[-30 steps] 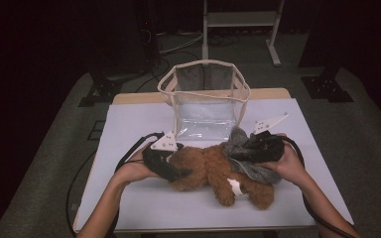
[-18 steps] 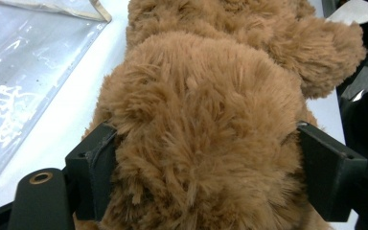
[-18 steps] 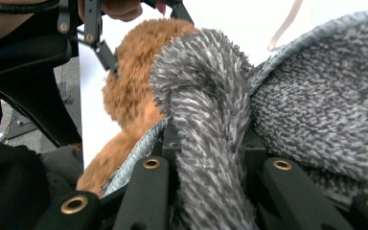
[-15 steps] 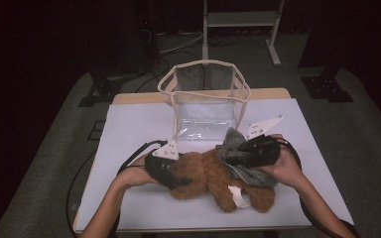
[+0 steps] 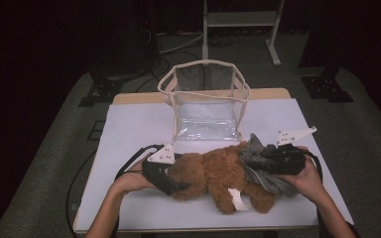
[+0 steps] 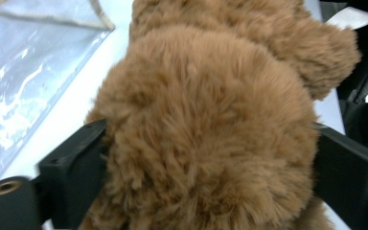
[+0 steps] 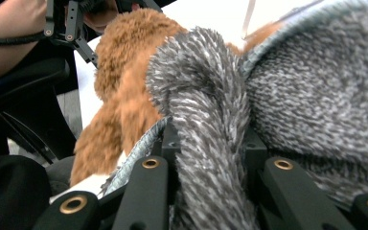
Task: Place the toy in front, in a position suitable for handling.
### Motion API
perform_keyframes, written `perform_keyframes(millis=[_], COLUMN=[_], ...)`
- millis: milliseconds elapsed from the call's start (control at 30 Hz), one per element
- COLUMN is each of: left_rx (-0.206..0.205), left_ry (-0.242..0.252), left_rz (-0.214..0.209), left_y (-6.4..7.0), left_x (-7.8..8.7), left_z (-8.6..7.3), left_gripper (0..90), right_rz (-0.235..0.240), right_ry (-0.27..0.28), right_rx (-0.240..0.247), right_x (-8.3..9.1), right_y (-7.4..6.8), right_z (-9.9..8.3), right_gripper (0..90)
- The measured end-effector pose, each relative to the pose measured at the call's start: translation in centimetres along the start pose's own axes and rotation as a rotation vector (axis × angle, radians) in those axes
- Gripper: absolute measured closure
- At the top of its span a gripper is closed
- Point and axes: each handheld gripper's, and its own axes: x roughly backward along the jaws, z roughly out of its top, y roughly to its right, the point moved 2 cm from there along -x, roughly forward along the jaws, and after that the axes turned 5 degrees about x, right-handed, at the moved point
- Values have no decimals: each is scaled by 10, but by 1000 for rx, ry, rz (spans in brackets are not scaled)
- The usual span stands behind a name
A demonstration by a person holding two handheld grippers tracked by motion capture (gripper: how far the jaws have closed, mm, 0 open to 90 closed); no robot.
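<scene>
The brown plush toy (image 5: pixel 218 176) is laid lengthwise across the near half of the counter (image 5: pixel 129 124), its long axis running roughly parallel to the near edge. It is held from both ends. The left tongs (image 5: pixel 176 181) are closed around its rounded left end, and in the left gripper view brown fur (image 6: pixel 206 143) is seen bulging between the two black jaws, which are pressed into it on either side. The right tongs (image 5: pixel 263 161) are clamped on the grey knitted cloth (image 5: pixel 268 171) that is wrapped about the toy's right end; in the right gripper view a fold of that grey fabric (image 7: pixel 211 143) is pinched between narrow jaws.

The clear bag (image 5: pixel 206 101) is stood open just behind the toy, toward the far edge and near the middle of the counter, its mouth turned upward. It is judged that the coming move turns on this: the bag lies straight beyond the toy's middle, about equally far from either hand, and the toy looks longer than the mouth is wide. A white tag (image 5: pixel 237 199) is hung from the toy's near side. Nothing is set between toy and bag.
</scene>
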Motion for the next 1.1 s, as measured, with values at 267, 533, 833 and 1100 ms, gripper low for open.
perform_keyframes(millis=[267, 533, 833, 1100], left_rx=[-26, -118, -94, -108], left_ry=[28, 2, 75, 84], left_rz=[22, 66, 42, 56], left_y=[1, -5, -7, -2], left_x=[-7, -9, -7, -7], left_z=[-3, 19, 6, 6], left_gripper=[126, 218, 197, 194], right_rz=[22, -8, -2, 5], right_ry=[-16, -8, -38, -6], right_rx=[-75, -56, -95, 92], right_x=[-3, -5, 8, 4], right_y=[2, 10, 7, -16], right_z=[-34, -21, -48, 23], right_gripper=[702, 706, 710, 710])
